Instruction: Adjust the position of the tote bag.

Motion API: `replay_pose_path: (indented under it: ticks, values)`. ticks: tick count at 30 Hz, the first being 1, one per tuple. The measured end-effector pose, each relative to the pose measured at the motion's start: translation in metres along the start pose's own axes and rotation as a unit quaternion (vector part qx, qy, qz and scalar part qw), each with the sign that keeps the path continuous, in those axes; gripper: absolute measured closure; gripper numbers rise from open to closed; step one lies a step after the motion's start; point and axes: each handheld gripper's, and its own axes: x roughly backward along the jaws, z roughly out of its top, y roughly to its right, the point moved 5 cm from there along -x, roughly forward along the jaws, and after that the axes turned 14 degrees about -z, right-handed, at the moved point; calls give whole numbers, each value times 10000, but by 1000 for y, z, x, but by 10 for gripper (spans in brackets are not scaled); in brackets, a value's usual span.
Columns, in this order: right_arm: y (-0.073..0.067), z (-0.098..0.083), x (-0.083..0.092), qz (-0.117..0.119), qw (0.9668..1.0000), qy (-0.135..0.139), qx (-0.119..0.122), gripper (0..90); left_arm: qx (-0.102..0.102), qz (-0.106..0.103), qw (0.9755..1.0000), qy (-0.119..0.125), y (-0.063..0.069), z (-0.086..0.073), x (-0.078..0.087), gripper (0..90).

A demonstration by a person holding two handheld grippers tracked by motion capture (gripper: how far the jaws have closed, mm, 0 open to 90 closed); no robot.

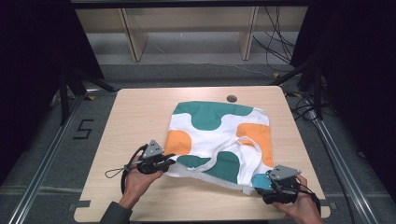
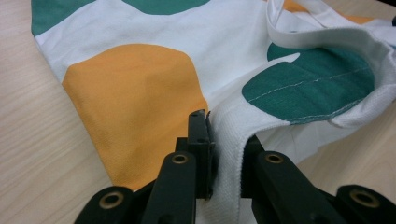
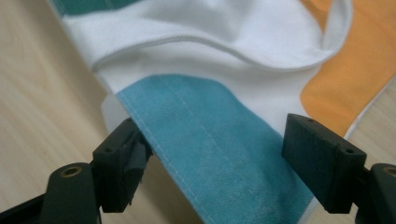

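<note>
While the white cloth tote bag with green, orange and blue blobs (image 1: 219, 140) lies flat on the pale wooden table (image 1: 140, 112), both tools are at its near edge; the left tool (image 1: 161, 163) is pinched tight on a white ribbed strap (image 2: 229, 140) at the bag's near left corner, jaws pressed together with the webbing squeezed between them; just ahead of that tool there's an orange patch (image 2: 135, 107) on one side and a green patch with visible stitching (image 2: 308, 84) on the other, the strap looping up past it.

The right tool (image 3: 215, 158) is at the bag's near right corner, jaws spread wide; a blue patch of fabric (image 3: 210, 140) runs between them, one jaw right against its edge, the other standing clear, so nothing is clamped there; past the blue bit the white fabric folds over, with orange off to the side. In the high view the right tool (image 1: 275, 184) sits well apart from the left one, each in a hand (image 1: 140, 179).
</note>
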Motion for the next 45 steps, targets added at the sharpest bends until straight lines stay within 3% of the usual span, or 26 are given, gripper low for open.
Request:
replay_pose_path:
  ticks: [2,3,4,5,6,7,9,10,11,12,13,14,15,19,22,23,26,27,31,32,36,37,39,40,42,45]
  values:
    - [7,1,0,19,9997,88,-225,349,22,-59,10000,19,2,-1,0,807]
    - [17,0,-1,-165,9997,196,-3,384,-100,-56,9999,-24,2,-1,1,803]
    - [20,1,0,-180,9994,280,-83,390,-131,-77,9999,-21,2,-2,1,801]
    - [17,4,3,-123,9983,322,-476,408,-167,-56,9998,-59,3,-5,0,798]
    - [17,4,3,-123,9983,322,-476,408,-150,10,9998,-125,5,-7,0,798]
    - [21,4,1,-223,9986,393,-257,409,-197,42,9996,-191,6,-10,-1,796]
    - [18,2,0,-304,9992,240,-138,431,-220,57,9995,-231,7,-14,-3,786]
    - [19,1,-4,-364,9991,226,-1,475,-282,82,9992,-270,7,-16,-3,781]
    - [21,0,-9,-367,9991,210,63,576,-355,108,9987,-357,7,-19,-4,764]
    - [21,0,-9,-367,9991,210,63,576,-355,108,9987,-357,7,-19,-4,755]
    - [22,1,-9,-366,9989,257,100,623,-421,152,9982,-408,8,-20,-5,755]
    - [24,3,-7,-327,9990,317,35,730,-561,305,9965,-533,8,-22,-5,722]
    - [24,3,-7,-327,9990,317,35,730,-561,305,9965,-533,8,-22,-5,712]
    - [32,12,6,-336,9960,814,-164,858,-730,387,9942,-681,8,-28,-3,678]
    - [33,20,12,-338,9947,949,-217,867,-638,465,9936,-807,9,-38,-2,647]
    - [33,22,11,-354,9938,1056,-66,867,-667,492,9924,-904,8,-44,-1,659]
    - [32,19,10,-314,9948,953,-161,865,-757,576,9910,-942,10,-46,1,734]
    - [32,20,11,-297,9947,971,-171,864,-848,626,9895,-990,12,-46,-1,767]
    - [32,22,13,-271,9935,1103,-67,860,-926,622,9879,-1077,16,-45,-2,850]
    - [32,22,13,-271,9935,1103,-67,860,-920,599,9884,-1046,19,-45,-2,850]
    - [38,17,11,-274,9942,1023,-211,857,-1056,438,9867,-1152,36,-46,3,856]
    - [34,15,13,-145,9951,879,-436,856,-979,349,9887,-1082,40,-48,2,858]
    - [36,15,13,-88,9953,870,-426,854,-1023,273,9874,-1177,49,-50,7,858]
    - [41,15,11,-200,9949,950,-286,853,-1033,261,9872,-1189,52,-51,8,858]
    - [40,14,9,-81,9947,971,-334,850,-1099,216,9865,-1194,63,-53,13,860]
    - [43,13,8,-143,9950,949,-294,849,-1197,195,9855,-1184,69,-55,16,860]
